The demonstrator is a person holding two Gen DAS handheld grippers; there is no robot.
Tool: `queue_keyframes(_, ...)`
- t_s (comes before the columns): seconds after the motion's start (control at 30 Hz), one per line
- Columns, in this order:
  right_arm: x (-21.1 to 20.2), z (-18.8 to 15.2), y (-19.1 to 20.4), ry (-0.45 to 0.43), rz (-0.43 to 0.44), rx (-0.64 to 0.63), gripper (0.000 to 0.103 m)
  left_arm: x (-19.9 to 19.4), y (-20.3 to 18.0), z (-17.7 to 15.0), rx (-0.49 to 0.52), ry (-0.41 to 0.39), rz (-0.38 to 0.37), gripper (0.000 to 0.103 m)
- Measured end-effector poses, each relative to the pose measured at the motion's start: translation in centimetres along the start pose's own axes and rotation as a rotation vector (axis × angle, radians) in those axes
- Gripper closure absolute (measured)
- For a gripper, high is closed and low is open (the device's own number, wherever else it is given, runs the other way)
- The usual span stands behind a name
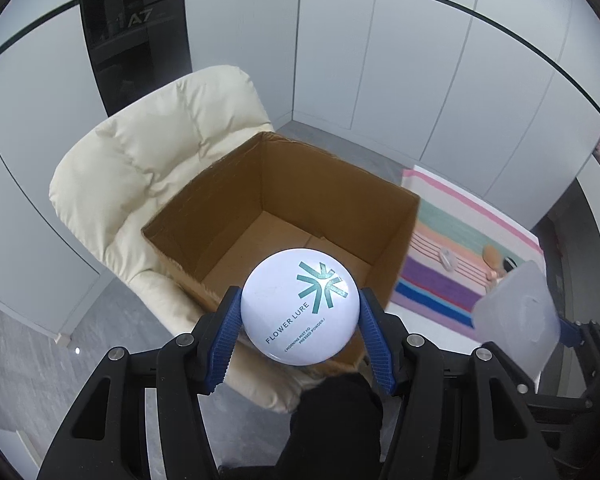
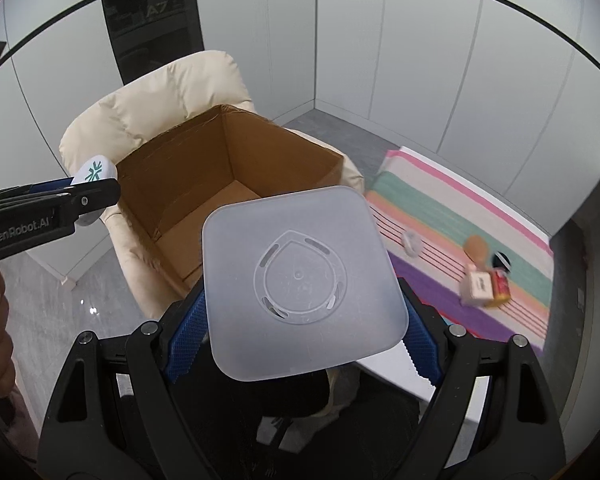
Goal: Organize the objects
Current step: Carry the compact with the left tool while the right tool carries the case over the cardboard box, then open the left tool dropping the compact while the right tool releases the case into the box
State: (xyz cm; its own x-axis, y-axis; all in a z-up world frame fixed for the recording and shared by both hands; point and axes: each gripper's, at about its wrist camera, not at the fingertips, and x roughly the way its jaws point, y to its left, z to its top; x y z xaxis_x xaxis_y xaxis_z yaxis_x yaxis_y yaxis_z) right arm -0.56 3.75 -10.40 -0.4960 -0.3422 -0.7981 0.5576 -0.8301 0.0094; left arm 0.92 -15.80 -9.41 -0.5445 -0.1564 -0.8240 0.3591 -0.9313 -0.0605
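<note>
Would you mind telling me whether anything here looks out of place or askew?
One oddity: the open cardboard box sits tilted on the cream padded chair, not on a flat surface. Its torn rim looks ragged. Nothing is spilled.

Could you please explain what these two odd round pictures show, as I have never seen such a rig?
A person holds a two-finger gripper in each hand, each carrying a fisheye camera looking along its fingers. In the left wrist view, the left gripper grips a round white powder compact. In the right wrist view, the right gripper grips a frosted square plastic lid. Ahead, an open cardboard box sits on a cream chair. Right of it, small items lie on a striped cloth.
</note>
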Motion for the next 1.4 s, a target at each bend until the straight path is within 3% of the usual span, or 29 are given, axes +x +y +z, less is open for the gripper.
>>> queue_keyframes(0.57, 10.8, 7.7, 3.8, 0.060, 0.057, -0.117, 0.016, 8.8, 3.6, 4.7, -0.102, 0.049, 0.067, 0.044)
queue_keyframes(0.97, 13.6, 8.9, 5.8, 0.070, 0.081, -0.150, 0.016, 10.9, 4.5, 5.3, -0.109, 0.051, 0.031, 0.044)
queue_keyframes(1.03, 13.5, 8.9, 5.8, 0.057, 0.121, -0.157, 0.015, 10.6, 4.8, 5.4, -0.131, 0.038, -0.016, 0.036)
queue_keyframes(1.07, 13.3, 8.8, 5.9, 0.057, 0.138, -0.168, 0.014, 10.5, 4.8, 5.6, -0.140, 0.035, -0.022, 0.017)
queue_keyframes(1.1, 13.1, 8.7, 6.0, 0.054, 0.153, -0.179, 0.006, 10.4, 4.9, 5.7, -0.146, 0.035, -0.014, 0.000)
queue_keyframes(1.13, 12.9, 8.7, 6.0, 0.046, 0.159, -0.184, 0.000, 10.2, 5.0, 5.8, -0.147, 0.034, 0.010, 0.001)
queue_keyframes(1.23, 12.3, 8.7, 5.8, 0.018, 0.161, -0.166, 0.000, 9.5, 4.9, 5.8, -0.118, 0.006, 0.073, 0.000)
queue_keyframes(1.4, 12.2, 8.9, 5.2, 0.026, 0.168, -0.132, 0.000, 9.1, 5.6, 5.7, -0.152, 0.001, 0.041, 0.000)
